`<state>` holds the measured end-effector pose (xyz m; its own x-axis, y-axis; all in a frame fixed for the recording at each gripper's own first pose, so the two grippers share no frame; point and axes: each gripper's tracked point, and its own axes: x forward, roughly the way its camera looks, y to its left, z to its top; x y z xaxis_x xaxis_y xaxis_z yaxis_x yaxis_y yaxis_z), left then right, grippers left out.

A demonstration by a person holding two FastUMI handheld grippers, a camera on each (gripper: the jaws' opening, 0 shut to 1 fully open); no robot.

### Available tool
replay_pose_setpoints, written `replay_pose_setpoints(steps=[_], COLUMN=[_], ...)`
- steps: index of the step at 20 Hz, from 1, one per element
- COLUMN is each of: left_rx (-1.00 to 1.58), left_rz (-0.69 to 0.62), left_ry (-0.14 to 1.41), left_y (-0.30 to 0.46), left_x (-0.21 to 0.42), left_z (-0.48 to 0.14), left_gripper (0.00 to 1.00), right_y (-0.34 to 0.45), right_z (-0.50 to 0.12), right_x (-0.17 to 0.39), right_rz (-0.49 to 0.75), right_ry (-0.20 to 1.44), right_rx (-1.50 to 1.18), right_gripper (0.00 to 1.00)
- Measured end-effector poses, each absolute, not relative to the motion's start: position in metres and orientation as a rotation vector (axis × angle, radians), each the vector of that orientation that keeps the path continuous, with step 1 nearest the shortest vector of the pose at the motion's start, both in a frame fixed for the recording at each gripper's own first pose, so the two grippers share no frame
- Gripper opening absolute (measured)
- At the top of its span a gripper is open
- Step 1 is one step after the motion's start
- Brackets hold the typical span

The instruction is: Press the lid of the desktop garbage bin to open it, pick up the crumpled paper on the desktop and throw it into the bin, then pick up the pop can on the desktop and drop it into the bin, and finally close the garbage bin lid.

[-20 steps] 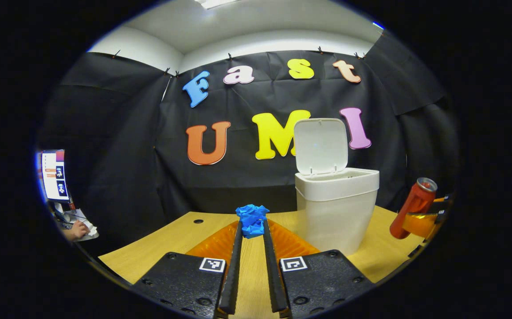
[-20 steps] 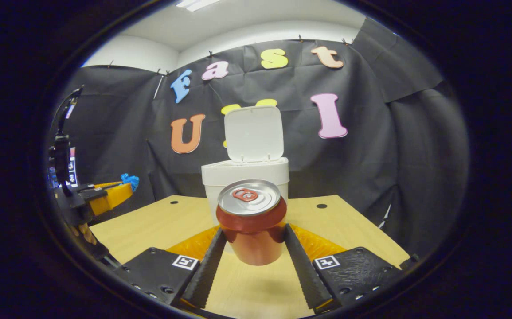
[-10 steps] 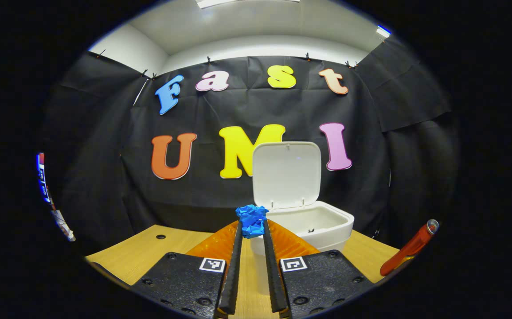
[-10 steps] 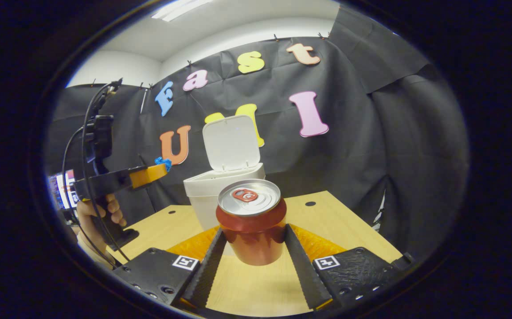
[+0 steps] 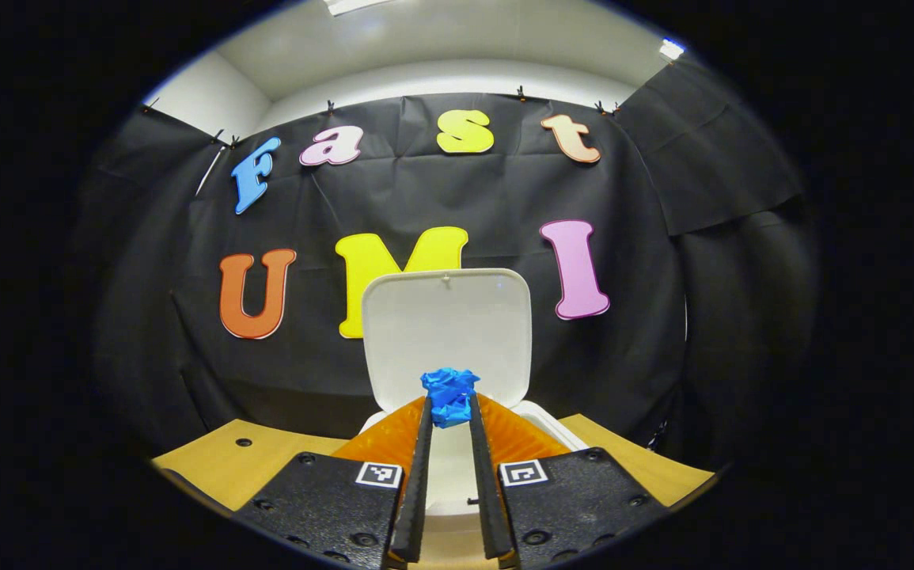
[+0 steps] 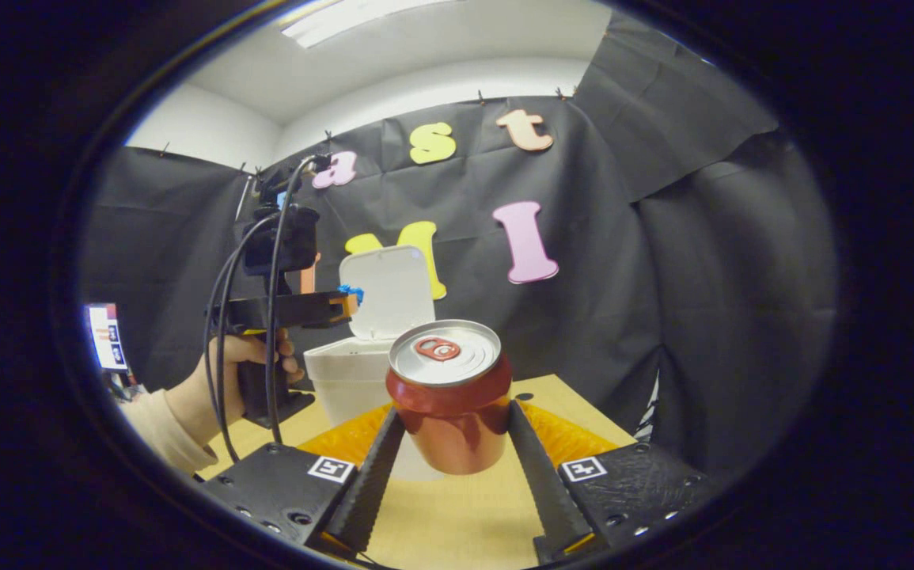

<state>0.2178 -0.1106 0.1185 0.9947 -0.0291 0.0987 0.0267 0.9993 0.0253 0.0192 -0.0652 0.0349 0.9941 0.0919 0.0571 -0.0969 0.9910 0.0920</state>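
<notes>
Crumpled paper now over bin, left gripper pinching

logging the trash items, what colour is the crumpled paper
Blue; the crumpled paper shows best in the left gripper view.

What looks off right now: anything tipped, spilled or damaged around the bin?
Nothing stands out. The bin stands upright with its lid open, the left claw holds the crumpled paper over it, and the right claw grips the upright pop can.
</notes>
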Motion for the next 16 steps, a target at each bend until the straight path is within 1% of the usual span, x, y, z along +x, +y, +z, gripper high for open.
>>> replay_pose_setpoints(steps=[1, 2, 4, 8, 14, 15, 16], left_rx=[0.015, -0.003, -0.008, -0.005, 0.0, -0.03, -0.079], left_rz=[-0.022, -0.052, -0.081, -0.042, -0.03, -0.035, -0.051], left_ry=[-0.114, -0.121, -0.09, -0.026, -0.017, -0.017, -0.024], left_y=[-0.11, -0.119, -0.126, -0.119, -0.116, -0.116, -0.118], left_x=[0.224, 0.233, 0.245, 0.26, 0.259, 0.256, 0.254], left_z=[0.122, 0.123, 0.112, 0.093, 0.092, 0.092, 0.092], left_gripper=[0.31, 0.31, 0.31, 0.32, 0.33, 0.34, 0.44], right_y=[-0.068, -0.071, -0.08, -0.097, -0.112, -0.113, -0.112], right_z=[0.036, 0.037, 0.038, 0.037, 0.039, 0.039, 0.039], right_x=[0.02, 0.02, 0.024, 0.028, 0.031, 0.03, 0.03], right_rz=[0.089, 0.085, 0.066, 0.034, 0.004, 0.001, -0.002], right_ry=[-0.054, -0.055, -0.056, -0.053, -0.061, -0.061, -0.06], right_rx=[0.103, 0.111, 0.123, 0.134, 0.156, 0.155, 0.153], right_gripper=[0.8, 0.8, 0.8, 0.8, 0.8, 0.8, 0.8])
